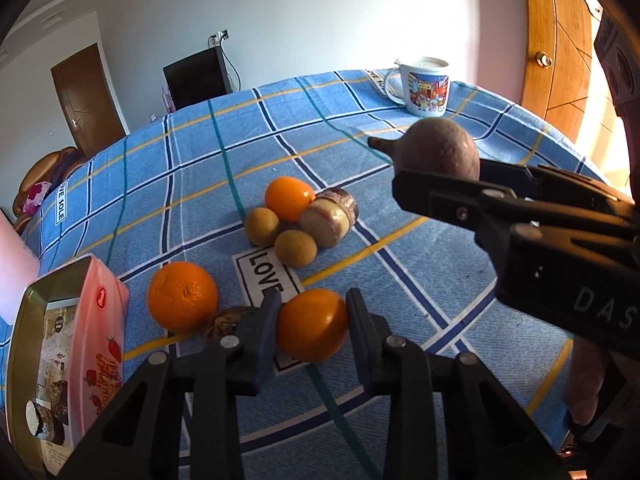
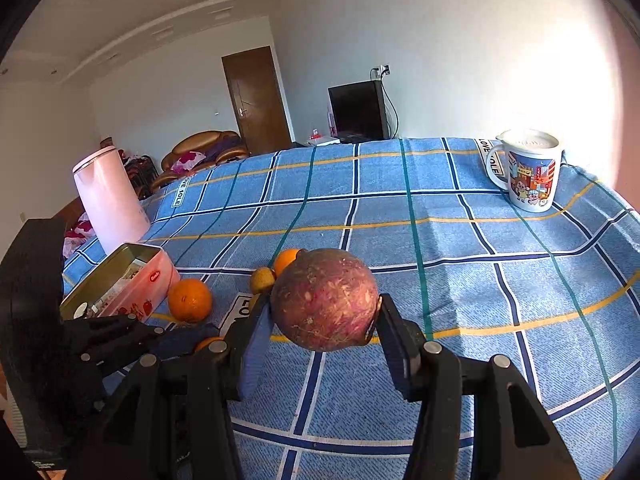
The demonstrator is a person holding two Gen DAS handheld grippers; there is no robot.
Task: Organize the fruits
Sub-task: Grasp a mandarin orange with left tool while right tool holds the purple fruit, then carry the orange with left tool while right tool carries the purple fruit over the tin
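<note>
My left gripper (image 1: 313, 310) is shut on a smooth orange fruit (image 1: 312, 325), low over the blue checked tablecloth (image 1: 400, 280). My right gripper (image 2: 322, 312) is shut on a purple sweet potato (image 2: 325, 299) and holds it above the cloth; it also shows in the left wrist view (image 1: 438, 150). A rough orange (image 1: 182, 297) lies left of my left gripper, with a brown walnut-like thing (image 1: 225, 320) beside it. Further back lies a cluster: a small orange (image 1: 289, 197), two brown round fruits (image 1: 262, 226) (image 1: 296, 248) and a cut sweet potato piece (image 1: 330, 216).
An open pink biscuit tin (image 1: 86, 352) stands at the left, also in the right wrist view (image 2: 124, 280). A pink kettle (image 2: 108, 200) stands behind it. A cartoon mug (image 2: 528, 170) stands at the far right corner. A wooden door (image 1: 556, 40) is beyond the table.
</note>
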